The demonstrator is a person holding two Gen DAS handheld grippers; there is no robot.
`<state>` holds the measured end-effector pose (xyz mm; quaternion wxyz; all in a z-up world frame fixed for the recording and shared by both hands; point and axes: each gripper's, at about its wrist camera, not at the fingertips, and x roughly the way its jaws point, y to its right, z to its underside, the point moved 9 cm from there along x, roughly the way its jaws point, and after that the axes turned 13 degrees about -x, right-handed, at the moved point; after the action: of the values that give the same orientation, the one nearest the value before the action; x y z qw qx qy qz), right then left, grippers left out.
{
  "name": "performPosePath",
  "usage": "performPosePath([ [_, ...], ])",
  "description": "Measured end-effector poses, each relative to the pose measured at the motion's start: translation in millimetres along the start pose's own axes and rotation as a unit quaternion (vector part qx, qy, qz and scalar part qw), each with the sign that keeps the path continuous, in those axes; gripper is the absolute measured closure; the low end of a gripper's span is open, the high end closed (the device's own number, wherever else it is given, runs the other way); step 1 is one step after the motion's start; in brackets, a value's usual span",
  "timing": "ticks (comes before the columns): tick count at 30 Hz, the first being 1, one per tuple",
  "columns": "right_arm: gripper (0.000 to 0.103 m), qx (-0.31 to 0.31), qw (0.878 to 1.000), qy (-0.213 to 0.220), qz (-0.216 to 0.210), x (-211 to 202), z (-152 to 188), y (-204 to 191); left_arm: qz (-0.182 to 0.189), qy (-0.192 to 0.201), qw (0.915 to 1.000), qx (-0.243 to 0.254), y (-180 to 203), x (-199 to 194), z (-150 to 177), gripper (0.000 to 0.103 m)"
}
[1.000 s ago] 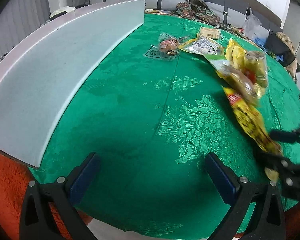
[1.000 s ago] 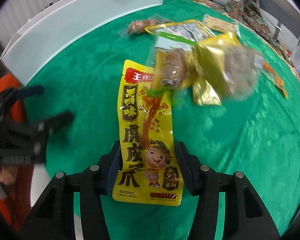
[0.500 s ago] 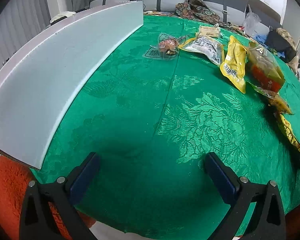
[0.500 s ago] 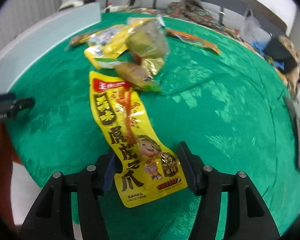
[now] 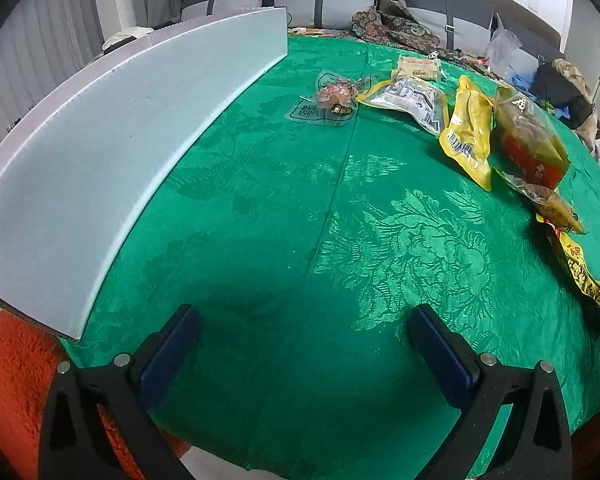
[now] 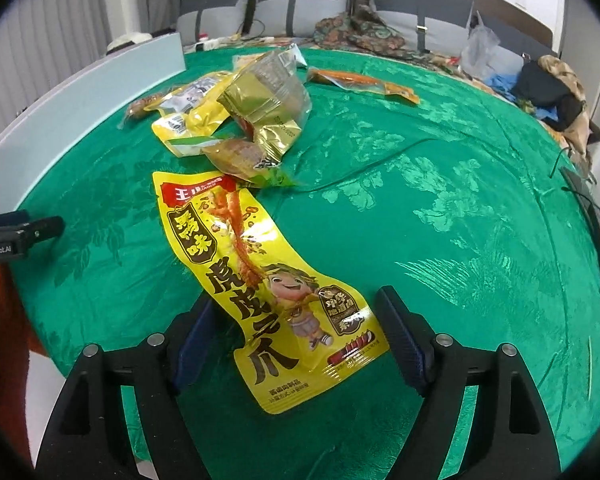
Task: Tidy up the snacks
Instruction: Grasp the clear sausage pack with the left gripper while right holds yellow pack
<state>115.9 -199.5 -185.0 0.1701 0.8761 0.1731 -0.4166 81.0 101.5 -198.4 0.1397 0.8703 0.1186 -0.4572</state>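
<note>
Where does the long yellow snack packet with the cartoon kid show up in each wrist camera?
Left wrist: long yellow packet at far right edge, seen edge-on.
Right wrist: it lies centre, between the right gripper's open jaws.
Shared landmark: gold foil bag.
</note>
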Motion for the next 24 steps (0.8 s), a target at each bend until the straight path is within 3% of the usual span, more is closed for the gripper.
performPosePath([
  [24, 0.021, -0.001, 1.0, 0.016, 0.002, -1.6, 2.4, 0.0, 0.0, 0.001, 1.0, 0.0, -0.5, -0.7, -1.0, 0.0],
])
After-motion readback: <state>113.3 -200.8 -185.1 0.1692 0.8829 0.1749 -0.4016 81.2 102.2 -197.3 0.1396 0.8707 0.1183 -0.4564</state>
